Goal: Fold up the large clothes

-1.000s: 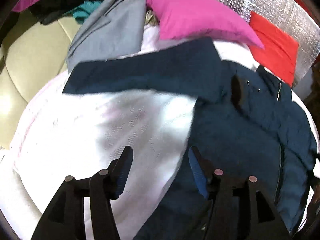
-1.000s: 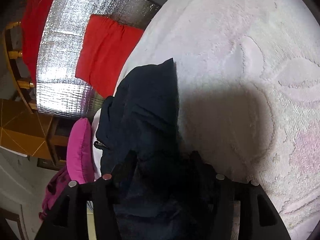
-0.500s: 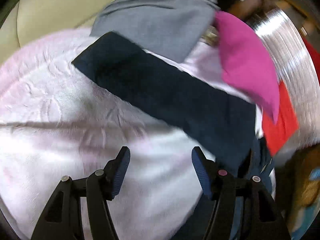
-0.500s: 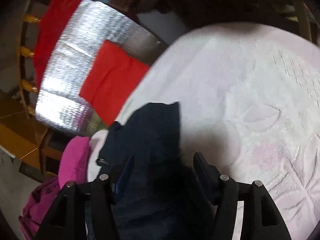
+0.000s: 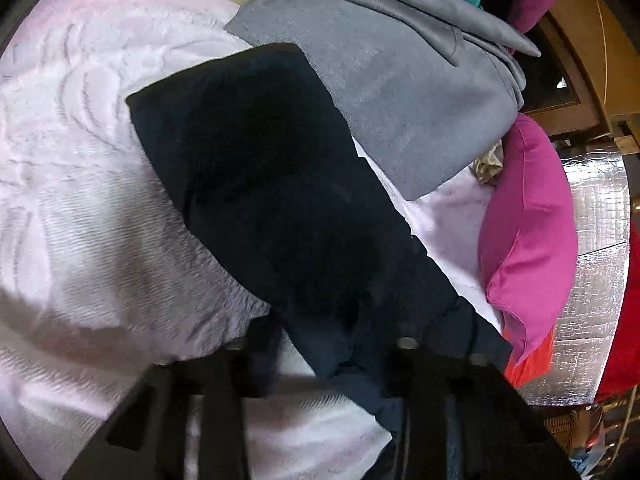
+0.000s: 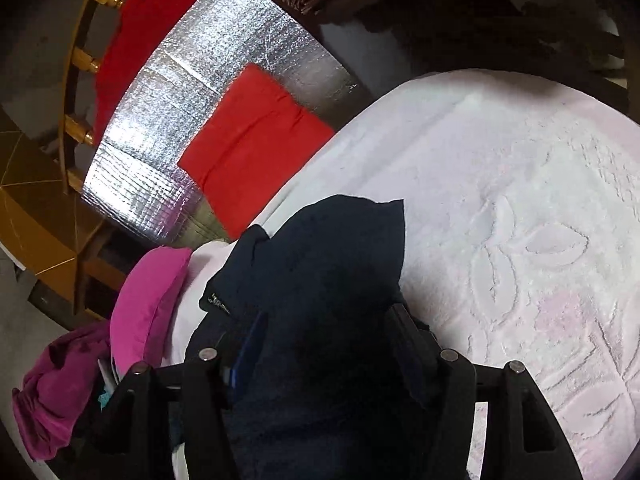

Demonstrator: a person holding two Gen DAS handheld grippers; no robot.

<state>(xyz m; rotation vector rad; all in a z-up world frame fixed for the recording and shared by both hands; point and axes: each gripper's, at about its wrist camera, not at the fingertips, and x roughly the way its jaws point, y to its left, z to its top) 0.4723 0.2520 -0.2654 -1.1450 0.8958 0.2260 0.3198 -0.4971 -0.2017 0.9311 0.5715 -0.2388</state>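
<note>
A navy garment (image 5: 260,184) lies on the pale pink bedspread (image 5: 80,200). In the left wrist view one long flat part of it runs from the upper left down to my left gripper (image 5: 332,352). Those jaws are closing with the cloth's near end between them. A strip of bedspread still shows beside the left finger. In the right wrist view the bunched navy garment (image 6: 320,272), zip showing, fills the space between the fingers of my right gripper (image 6: 326,336). Its jaws stand wide and the blue pad (image 6: 248,352) is bare.
A folded grey garment (image 5: 400,80) lies beyond the navy one. A pink pillow (image 5: 528,232) sits at the bed's edge, with a red cushion (image 6: 256,140) on silver foil (image 6: 168,120) behind. Magenta cloth (image 6: 52,392) lies at the left edge of the right wrist view, and wooden furniture (image 5: 580,40) stands nearby.
My left gripper rolled, swept across the bed and dropped onto the navy flat part, and its jaws narrowed. The right gripper rose, with the garment still between its fingers.
</note>
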